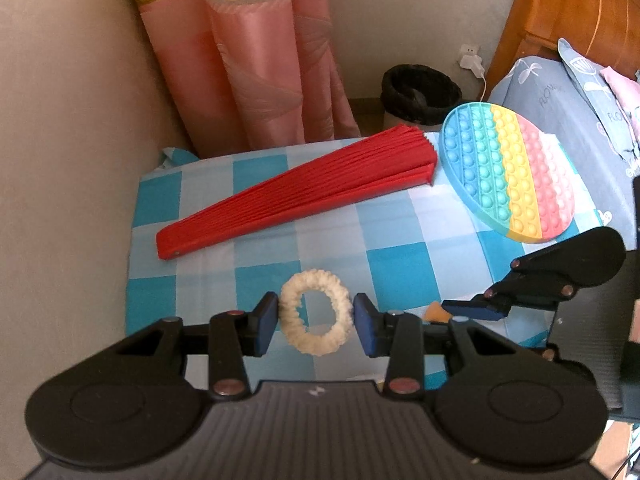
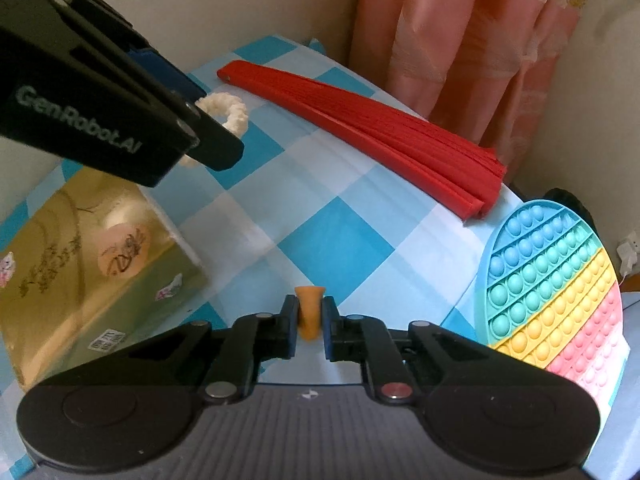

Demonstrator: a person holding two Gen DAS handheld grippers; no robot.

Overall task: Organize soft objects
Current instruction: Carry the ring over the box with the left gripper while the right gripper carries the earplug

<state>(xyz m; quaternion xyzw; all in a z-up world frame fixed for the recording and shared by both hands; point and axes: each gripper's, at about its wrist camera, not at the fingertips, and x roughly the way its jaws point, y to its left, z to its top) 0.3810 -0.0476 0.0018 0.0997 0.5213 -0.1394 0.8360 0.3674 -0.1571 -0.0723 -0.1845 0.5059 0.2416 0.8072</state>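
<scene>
A cream fluffy scrunchie (image 1: 316,314) lies on the blue checked cloth (image 1: 400,268), between the blue pads of my left gripper (image 1: 316,322); the pads touch both its sides. It also shows in the right wrist view (image 2: 228,114), partly behind the left gripper body (image 2: 100,112). My right gripper (image 2: 310,320) is shut on a small orange cone-shaped piece (image 2: 309,312). That piece shows in the left wrist view (image 1: 436,314) by the right gripper's fingertips (image 1: 476,308).
A folded red fan (image 1: 296,192) lies across the cloth's far side. A round rainbow pop-it mat (image 1: 508,172) lies at the right edge. A gold box (image 2: 92,264) stands at the left. A beige wall, pink curtains (image 1: 248,60) and a black bin (image 1: 420,94) are behind.
</scene>
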